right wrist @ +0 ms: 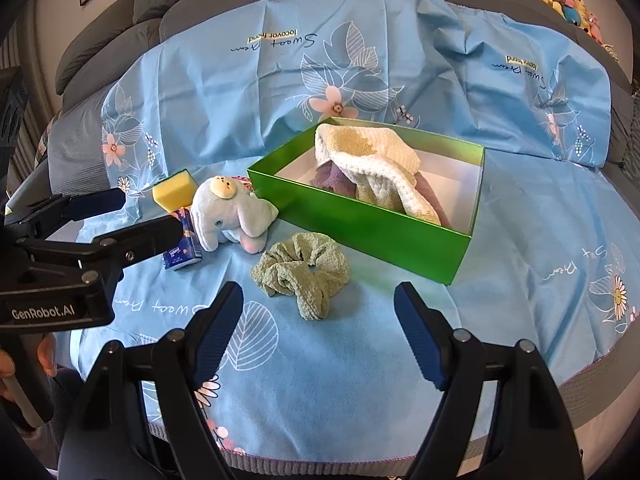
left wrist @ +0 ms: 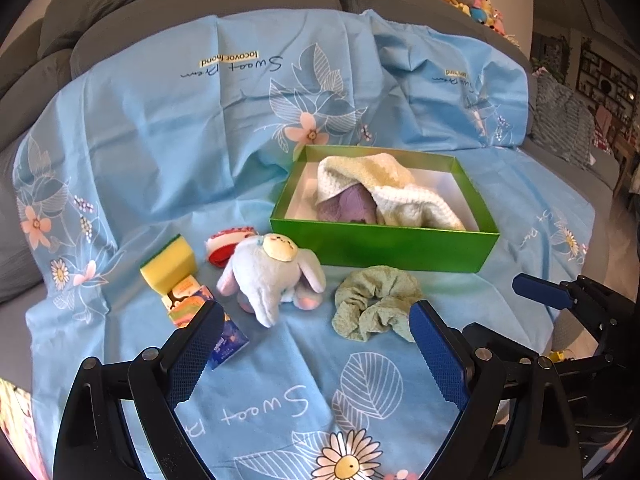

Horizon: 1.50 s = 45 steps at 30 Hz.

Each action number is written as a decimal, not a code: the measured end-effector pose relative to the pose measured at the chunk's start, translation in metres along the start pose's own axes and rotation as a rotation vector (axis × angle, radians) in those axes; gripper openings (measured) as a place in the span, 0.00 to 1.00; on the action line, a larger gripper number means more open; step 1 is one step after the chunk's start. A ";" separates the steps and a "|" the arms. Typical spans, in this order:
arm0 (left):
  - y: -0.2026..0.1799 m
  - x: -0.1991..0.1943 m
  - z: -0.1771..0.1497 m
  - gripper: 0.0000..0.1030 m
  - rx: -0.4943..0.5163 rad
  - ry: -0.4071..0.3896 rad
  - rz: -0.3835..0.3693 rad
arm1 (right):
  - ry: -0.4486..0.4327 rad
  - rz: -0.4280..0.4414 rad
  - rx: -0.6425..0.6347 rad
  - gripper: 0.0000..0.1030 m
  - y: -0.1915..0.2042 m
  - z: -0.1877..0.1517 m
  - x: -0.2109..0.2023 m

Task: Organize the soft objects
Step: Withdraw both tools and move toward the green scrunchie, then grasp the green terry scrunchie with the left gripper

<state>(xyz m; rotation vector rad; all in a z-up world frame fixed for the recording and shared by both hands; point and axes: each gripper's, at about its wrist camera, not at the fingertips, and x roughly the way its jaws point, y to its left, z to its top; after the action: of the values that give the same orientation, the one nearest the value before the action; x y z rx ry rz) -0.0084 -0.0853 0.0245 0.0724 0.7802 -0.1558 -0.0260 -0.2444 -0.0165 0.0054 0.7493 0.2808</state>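
**On the blue cloth, loose items crowd the box's near side**

Near the middle of the blue flowered cloth lies a green scrunchie, just in front of the green box, which already holds a cream knitted towel draped over something purple. To the left sit a pale blue plush elephant, a yellow sponge, a small blue tissue pack and, seen from the left wrist, a red-and-white fabric item and a small colourful carton.

Both tongs are empty and wide. The right gripper hangs just short of the scrunchie, jaws spread to either side of it. The left gripper hovers nearer the elephant and the tissue pack, and its fingers reach across the left of the right wrist's view.

Likely troubles, as I judge them:

- The scrunchie is limp and ruffled; a shallow pinch could catch only one fold, or snag the cloth beneath and drag it.
- The towel rises above the box rim, so a drop on top may roll off rather than settle inside.
- The left jaws stand close to the tissue pack and carton; closing on the elephant could knock or trap them.
- With both tools near each other, they may collide if they move together.
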 end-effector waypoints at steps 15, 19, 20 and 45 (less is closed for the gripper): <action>0.007 0.058 -0.007 0.91 -0.028 0.130 -0.038 | 0.065 0.008 0.026 0.75 -0.013 -0.002 0.042; 0.012 0.075 -0.011 0.91 -0.064 0.184 -0.089 | 0.083 0.005 0.023 0.75 -0.017 -0.006 0.054; 0.013 0.080 -0.012 0.91 -0.071 0.198 -0.104 | 0.086 0.007 0.022 0.75 -0.018 -0.006 0.056; 0.006 0.146 -0.004 0.53 -0.178 0.291 -0.417 | 0.126 0.123 -0.062 0.48 -0.008 -0.012 0.117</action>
<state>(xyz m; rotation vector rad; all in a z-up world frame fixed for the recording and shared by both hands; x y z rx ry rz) 0.0917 -0.0957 -0.0816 -0.2435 1.0913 -0.4781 0.0497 -0.2235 -0.1048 -0.0251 0.8670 0.4241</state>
